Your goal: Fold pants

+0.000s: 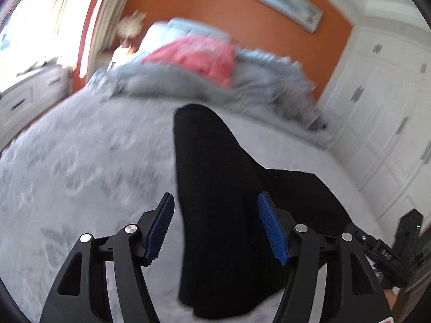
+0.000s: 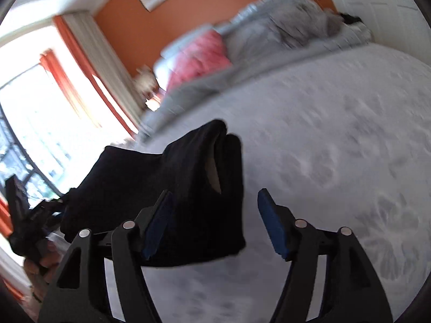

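Both the left gripper (image 1: 216, 228) and right gripper (image 2: 212, 226) are spread open, nothing pinched, with the black knit pants (image 1: 215, 175) running lengthwise straight ahead on the grey bedspread (image 1: 94, 161).

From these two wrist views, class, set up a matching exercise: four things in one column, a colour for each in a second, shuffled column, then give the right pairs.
Things
1. pants
2. pillow
3. wall
4. gripper pads

Colours
A. orange
B. blue
C. black
D. pink

Pairs: 1-C, 2-D, 3-A, 4-B
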The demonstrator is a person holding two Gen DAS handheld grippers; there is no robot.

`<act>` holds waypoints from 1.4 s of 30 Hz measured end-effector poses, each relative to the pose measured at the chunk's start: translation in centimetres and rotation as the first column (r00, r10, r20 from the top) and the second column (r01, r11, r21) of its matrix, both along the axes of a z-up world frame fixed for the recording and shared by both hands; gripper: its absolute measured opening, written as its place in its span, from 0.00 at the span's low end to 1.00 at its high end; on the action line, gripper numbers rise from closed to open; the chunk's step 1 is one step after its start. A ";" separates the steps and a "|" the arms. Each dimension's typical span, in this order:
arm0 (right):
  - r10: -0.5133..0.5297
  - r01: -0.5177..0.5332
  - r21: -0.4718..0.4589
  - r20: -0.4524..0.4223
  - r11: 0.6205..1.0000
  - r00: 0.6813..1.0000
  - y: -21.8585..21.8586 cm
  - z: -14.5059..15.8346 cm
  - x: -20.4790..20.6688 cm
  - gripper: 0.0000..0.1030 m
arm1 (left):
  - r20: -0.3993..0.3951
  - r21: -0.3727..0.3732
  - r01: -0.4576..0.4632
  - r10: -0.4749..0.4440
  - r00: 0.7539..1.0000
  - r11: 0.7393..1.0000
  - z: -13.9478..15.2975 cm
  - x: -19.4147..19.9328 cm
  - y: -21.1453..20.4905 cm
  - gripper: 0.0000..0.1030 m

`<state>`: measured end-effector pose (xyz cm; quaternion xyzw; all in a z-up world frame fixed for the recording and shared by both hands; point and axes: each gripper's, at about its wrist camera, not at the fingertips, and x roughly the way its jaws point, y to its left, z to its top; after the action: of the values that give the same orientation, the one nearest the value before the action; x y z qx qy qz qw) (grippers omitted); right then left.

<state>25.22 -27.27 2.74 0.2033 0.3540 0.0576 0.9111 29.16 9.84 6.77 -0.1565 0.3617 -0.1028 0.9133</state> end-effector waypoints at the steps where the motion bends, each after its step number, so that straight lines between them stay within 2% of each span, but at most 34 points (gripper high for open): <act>1: -0.023 0.021 -0.031 -0.063 0.999 0.998 -0.9 -2.6 -0.3 0.59 | -0.082 0.033 -0.028 0.030 0.996 0.999 -3.3 0.2 0.8 0.52; 2: -0.027 0.026 -0.006 -0.088 1.000 0.996 -1.8 -4.2 -1.1 0.59 | -0.130 0.042 -0.036 0.042 0.991 0.998 -5.4 0.0 1.8 0.48; 3: -0.003 0.004 0.015 -0.080 1.000 0.997 -2.2 -4.5 -1.6 0.59 | -0.136 0.027 -0.042 0.045 0.990 0.999 -6.1 -0.5 2.7 0.48; 6: 0.068 -0.069 -0.053 -0.007 0.996 0.998 -0.9 -1.5 -1.5 0.59 | -0.044 0.045 -0.074 0.076 0.996 0.996 -4.1 -2.1 3.8 0.54; 8: 0.107 -0.106 -0.044 0.019 0.993 0.994 0.7 0.5 0.6 0.70 | 0.003 0.068 -0.075 0.075 0.997 0.995 -1.5 -2.1 2.8 0.75; 10: 0.122 -0.122 -0.016 0.000 0.992 0.992 2.2 0.6 3.9 0.75 | 0.013 0.083 -0.071 0.071 0.997 0.994 -0.3 -1.4 1.4 0.82; 11: 0.127 -0.127 -0.005 -0.031 0.992 0.991 3.1 0.4 4.9 0.76 | -0.002 0.085 -0.061 0.061 0.998 0.995 -0.3 -0.8 0.7 0.82; 13: 0.140 -0.139 0.011 -0.108 0.990 0.984 4.4 -1.5 6.9 0.79 | -0.088 0.077 -0.013 0.019 0.996 0.997 -1.5 1.2 -0.5 0.82; 15: 0.107 -0.118 -0.053 -0.185 0.992 0.977 5.4 -4.0 8.0 0.79 | -0.191 0.047 0.003 0.006 0.981 0.999 -4.5 2.9 -0.5 0.82; 16: 0.088 -0.113 -0.103 -0.218 0.988 0.972 5.9 -5.1 8.3 0.64 | -0.226 0.039 -0.019 0.027 0.974 0.999 -5.8 3.3 0.0 0.82; 17: 0.084 -0.115 -0.126 -0.234 0.985 0.969 6.1 -6.1 8.4 0.56 | -0.238 0.026 -0.062 0.067 0.969 0.998 -6.6 3.3 0.6 0.82; 18: 0.098 -0.127 -0.118 -0.226 0.985 0.969 6.3 -6.5 8.3 0.40 | -0.241 0.000 -0.084 0.082 0.967 0.996 -7.2 3.2 1.3 0.82; 19: 0.116 -0.142 -0.122 -0.202 0.982 0.972 6.6 -6.1 7.9 0.31 | -0.248 -0.026 -0.096 0.086 0.965 0.995 -7.5 3.2 1.8 0.82; 22: 0.139 -0.155 -0.128 -0.127 0.980 0.982 6.5 -3.3 6.8 0.26 | -0.247 -0.045 -0.097 0.083 0.965 0.994 -7.7 3.2 2.3 0.82; 24: 0.130 -0.142 -0.125 -0.101 0.982 0.986 5.6 -2.5 6.3 0.29 | -0.220 -0.009 -0.079 0.075 0.973 0.997 -7.2 3.2 1.7 0.82; 25: 0.116 -0.134 -0.146 -0.125 0.980 0.985 5.3 -3.4 6.6 0.33 | -0.213 0.013 -0.066 0.067 0.975 0.998 -7.1 3.2 1.2 0.82; 26: 0.100 -0.135 -0.170 -0.197 0.976 0.975 5.1 -5.2 7.1 0.44 | -0.216 0.036 -0.046 0.053 0.975 0.998 -7.4 3.4 0.6 0.83; 28: 0.083 -0.110 -0.169 -0.161 0.979 0.984 4.6 -5.6 6.2 0.68 | -0.239 0.068 -0.031 0.046 0.970 0.997 -8.3 3.6 0.0 0.83; 29: 0.042 -0.073 -0.203 -0.151 0.976 0.988 4.4 -5.0 5.5 0.71 | -0.260 0.064 -0.026 0.042 0.965 0.998 -9.0 3.7 -0.1 0.84; 31: 0.020 -0.047 -0.199 -0.135 0.979 0.991 3.7 -4.6 5.1 0.72 | -0.290 -0.005 -0.027 0.025 0.957 1.000 -10.4 3.6 0.4 0.85; 33: 0.067 -0.090 -0.098 -0.215 0.991 0.974 3.1 -6.3 6.0 0.70 | -0.325 -0.107 -0.048 0.011 0.946 0.993 -11.8 3.7 1.2 0.88; 34: 0.088 -0.092 -0.007 -0.238 0.996 0.967 2.7 -7.4 6.3 0.52 | -0.318 -0.132 -0.061 0.016 0.948 0.989 -12.1 3.7 1.4 0.88; 35: 0.114 -0.087 0.116 -0.244 0.989 0.963 2.3 -8.2 6.5 0.51 | -0.303 -0.142 -0.058 0.012 0.953 0.988 -12.1 3.7 1.4 0.85; 36: 0.105 -0.069 0.153 -0.240 0.986 0.965 2.1 -8.1 6.5 0.37 | -0.299 -0.158 -0.045 -0.004 0.954 0.986 -12.0 3.8 1.2 0.75; 37: 0.119 -0.080 0.167 -0.235 0.983 0.965 2.2 -7.5 6.5 0.34 | -0.314 -0.212 -0.020 -0.049 0.948 0.977 -11.9 3.9 1.0 0.48; 38: 0.129 -0.091 0.175 -0.220 0.980 0.967 2.4 -6.5 6.2 0.33 | -0.315 -0.224 -0.036 -0.037 0.948 0.974 -11.2 3.6 1.2 0.36; 40: 0.168 -0.131 0.202 -0.177 0.971 0.970 2.4 -4.4 5.1 0.32 | -0.275 -0.200 -0.007 -0.049 0.960 0.980 -8.5 2.7 1.3 0.24; 42: 0.211 -0.182 0.188 -0.148 0.965 0.966 2.5 -2.4 3.1 0.32 | -0.262 -0.227 0.031 -0.092 0.961 0.973 -6.3 0.9 1.9 0.22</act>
<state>28.34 -24.76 0.32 0.2495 0.4412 0.1612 0.8468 30.06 11.72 0.45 -0.2582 0.4741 -0.1486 0.8285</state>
